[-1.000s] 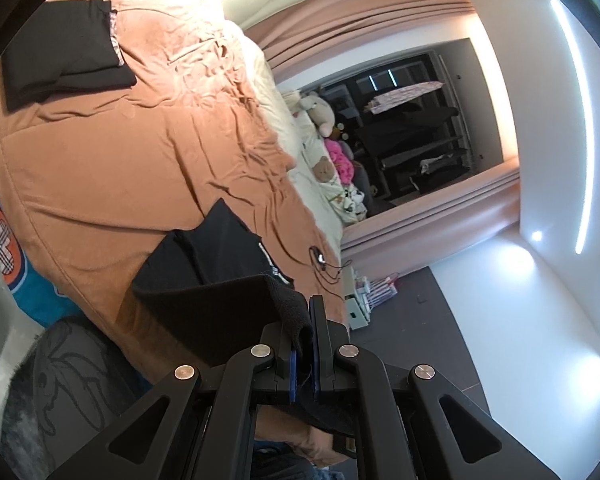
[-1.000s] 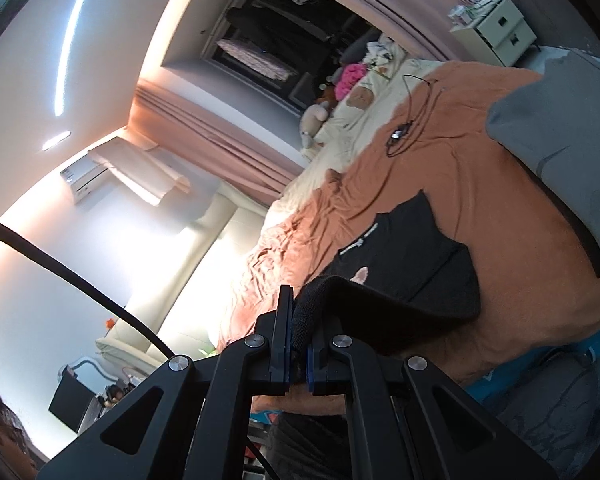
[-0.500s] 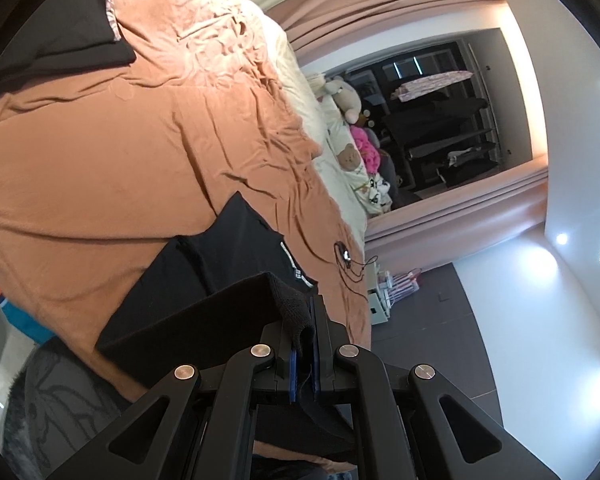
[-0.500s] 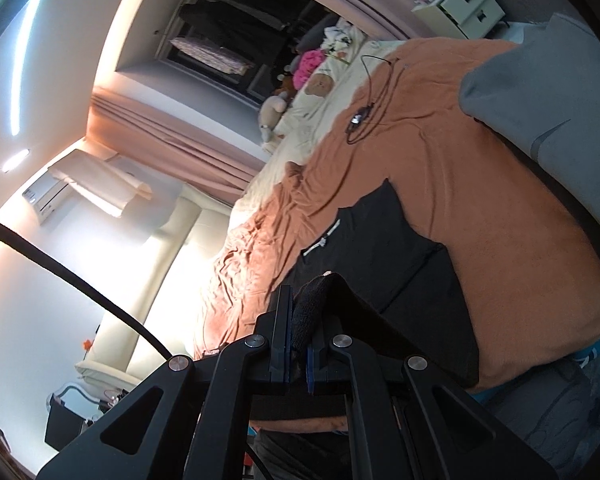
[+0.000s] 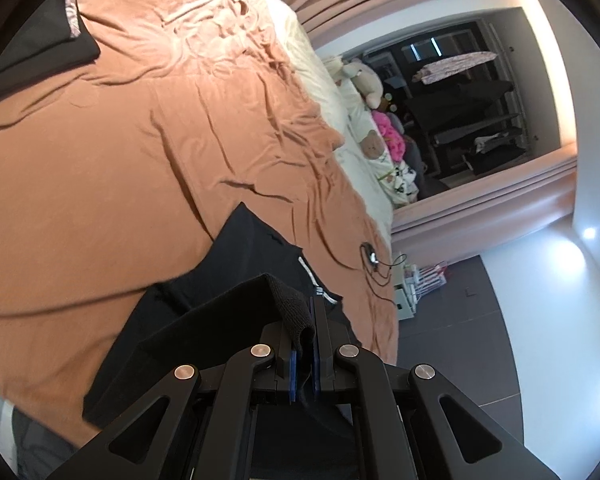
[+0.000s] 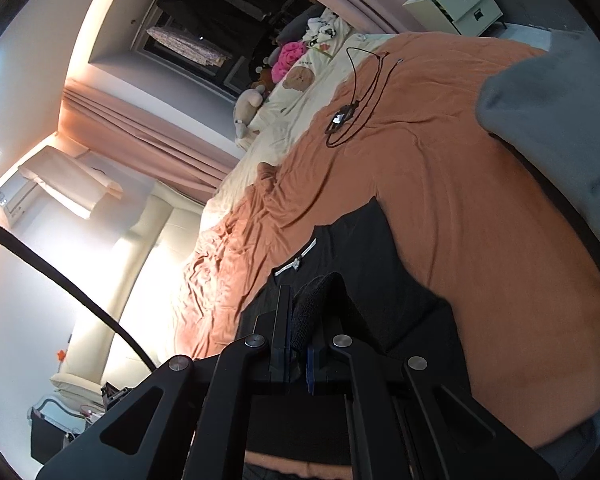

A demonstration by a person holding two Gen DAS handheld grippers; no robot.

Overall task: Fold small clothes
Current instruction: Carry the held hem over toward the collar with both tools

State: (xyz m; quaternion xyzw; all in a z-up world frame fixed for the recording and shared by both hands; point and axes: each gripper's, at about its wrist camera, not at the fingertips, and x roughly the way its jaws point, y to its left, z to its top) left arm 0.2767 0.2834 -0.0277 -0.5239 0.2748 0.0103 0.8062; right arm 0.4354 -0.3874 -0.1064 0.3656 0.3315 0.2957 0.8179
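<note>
A black garment (image 5: 244, 256) with a white neck label lies on the orange bedspread (image 5: 100, 152). My left gripper (image 5: 305, 320) is shut on its ribbed hem, lifting that edge over the flat part. In the right wrist view the same black garment (image 6: 364, 256) spreads below my right gripper (image 6: 300, 320), which is shut on another bunch of the ribbed hem. The lifted edge stretches between the two grippers, and the cloth under it is hidden.
A folded dark garment (image 5: 40, 52) lies at the far left of the bed. A grey garment (image 6: 552, 120) rests at the right. A black cable with a small device (image 6: 342, 118) lies beyond the black garment. Plush toys, a bedside drawer unit (image 6: 460, 4) and a wardrobe stand farther off.
Both grippers have carried the lifted hem forward over the black garment toward its neck label; the bed looms larger in both views. Both grips stay the same.
</note>
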